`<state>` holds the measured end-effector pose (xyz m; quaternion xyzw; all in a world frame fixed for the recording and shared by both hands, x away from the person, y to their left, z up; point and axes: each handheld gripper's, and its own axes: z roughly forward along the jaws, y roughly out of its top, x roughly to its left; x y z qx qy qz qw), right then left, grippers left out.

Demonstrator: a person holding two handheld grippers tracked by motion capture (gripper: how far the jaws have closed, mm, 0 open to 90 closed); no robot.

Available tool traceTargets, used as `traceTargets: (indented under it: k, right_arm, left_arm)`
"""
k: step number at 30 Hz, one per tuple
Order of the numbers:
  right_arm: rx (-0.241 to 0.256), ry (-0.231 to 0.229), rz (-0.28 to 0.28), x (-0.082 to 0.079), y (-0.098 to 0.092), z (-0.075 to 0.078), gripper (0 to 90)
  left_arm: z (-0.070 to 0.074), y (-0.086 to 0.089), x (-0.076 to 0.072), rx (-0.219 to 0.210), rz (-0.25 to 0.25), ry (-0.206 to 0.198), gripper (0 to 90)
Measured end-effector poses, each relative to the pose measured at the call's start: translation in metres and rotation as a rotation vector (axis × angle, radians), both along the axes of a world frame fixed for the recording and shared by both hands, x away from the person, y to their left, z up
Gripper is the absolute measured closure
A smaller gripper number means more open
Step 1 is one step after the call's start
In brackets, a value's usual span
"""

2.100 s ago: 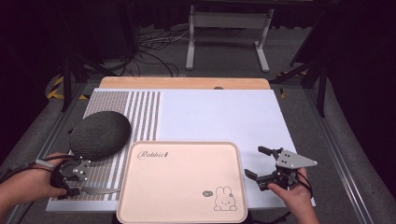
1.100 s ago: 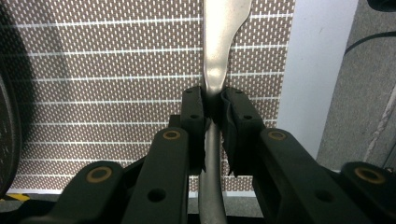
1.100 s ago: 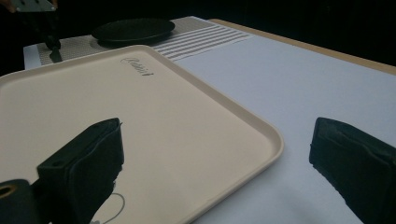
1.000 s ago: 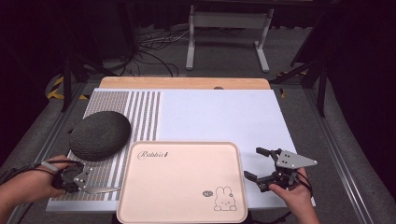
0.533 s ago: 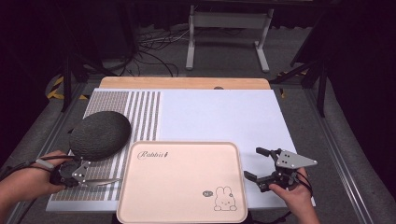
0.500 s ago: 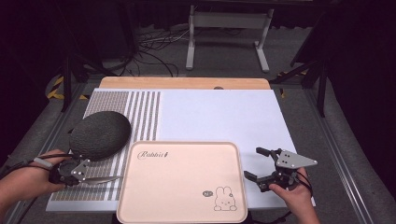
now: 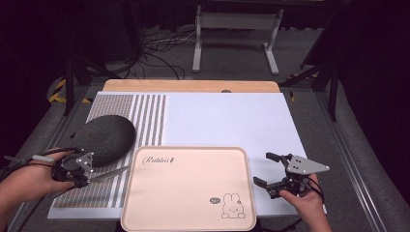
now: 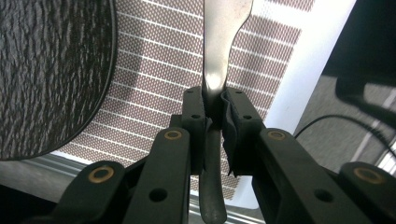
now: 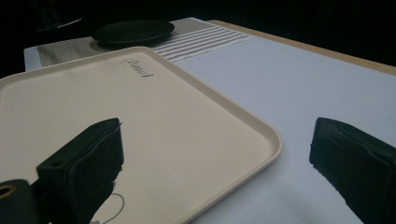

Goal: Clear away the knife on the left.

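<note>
Steel knife (image 7: 110, 173), held by its handle in the left gripper (image 7: 77, 170), jaws pinched tight on it. In the left gripper view you can see the handle (image 8: 212, 116) squeezed between the two pads with the blade (image 8: 224, 28) running straight out ahead. It sits low over the striped mat (image 7: 121, 116), tip aimed at the left edge of the tray (image 7: 145, 212) and stopping just short of the rim. Gripping it back on the handle makes sense to me: the whole blade stays free, so it can be laid flat wherever it's headed, probably on the tray or next to it.

Just behind the knife is the plate (image 7: 104, 140), a dark textured thing sitting on the mat, close to the gripper but I can't tell if they touch. It looks parked there as a place setting, with the knife meant to go alongside.

The tray is pinkish-beige, bare apart from a little rabbit print, and it overlaps both the mat and the white sheet (image 7: 232, 121).

The right gripper (image 7: 275, 174) is on the other side, jaws wide apart with nothing between them, hovering just off the tray's right edge. My guess is it's waiting to steady the tray.
</note>
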<state>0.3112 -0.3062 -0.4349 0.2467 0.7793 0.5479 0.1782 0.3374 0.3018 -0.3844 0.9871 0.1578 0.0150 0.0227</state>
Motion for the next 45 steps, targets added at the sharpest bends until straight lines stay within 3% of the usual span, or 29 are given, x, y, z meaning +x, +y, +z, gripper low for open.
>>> traceTargets:
  k: [5, 10, 18, 25, 27, 33, 45]
  right_arm:
    - [0.003, 0.000, -0.003, 0.000, -0.001, 0.000, 3.8]
    - [0.001, 0.000, -0.002, 0.000, -0.001, 0.000, 3.8]
    - [0.003, 0.001, -0.003, 0.000, -0.001, 0.001, 3.8]
    - [0.004, 0.002, -0.004, -0.001, -0.002, 0.001, 3.8]
    - [0.004, 0.002, -0.004, 0.000, -0.002, 0.000, 3.8]
    - [0.008, 0.004, -0.003, 0.000, -0.003, 0.000, 3.7]
    - [0.009, 0.004, -0.003, 0.000, -0.003, 0.000, 3.7]
  left_arm:
    - [0.007, -0.006, 0.001, -0.068, 0.103, 0.032, 80.1]
    - [0.011, -0.013, 0.001, -0.089, 0.175, 0.039, 80.2]
    - [0.016, -0.025, 0.003, -0.196, 0.274, 0.094, 80.2]
    - [0.020, -0.039, 0.004, -0.263, 0.316, 0.130, 80.1]
    - [0.021, -0.043, 0.006, -0.287, 0.319, 0.122, 80.1]
    - [0.022, -0.059, 0.007, -0.310, 0.310, 0.153, 80.1]
    - [0.020, -0.091, 0.011, -0.350, 0.300, 0.177, 80.2]
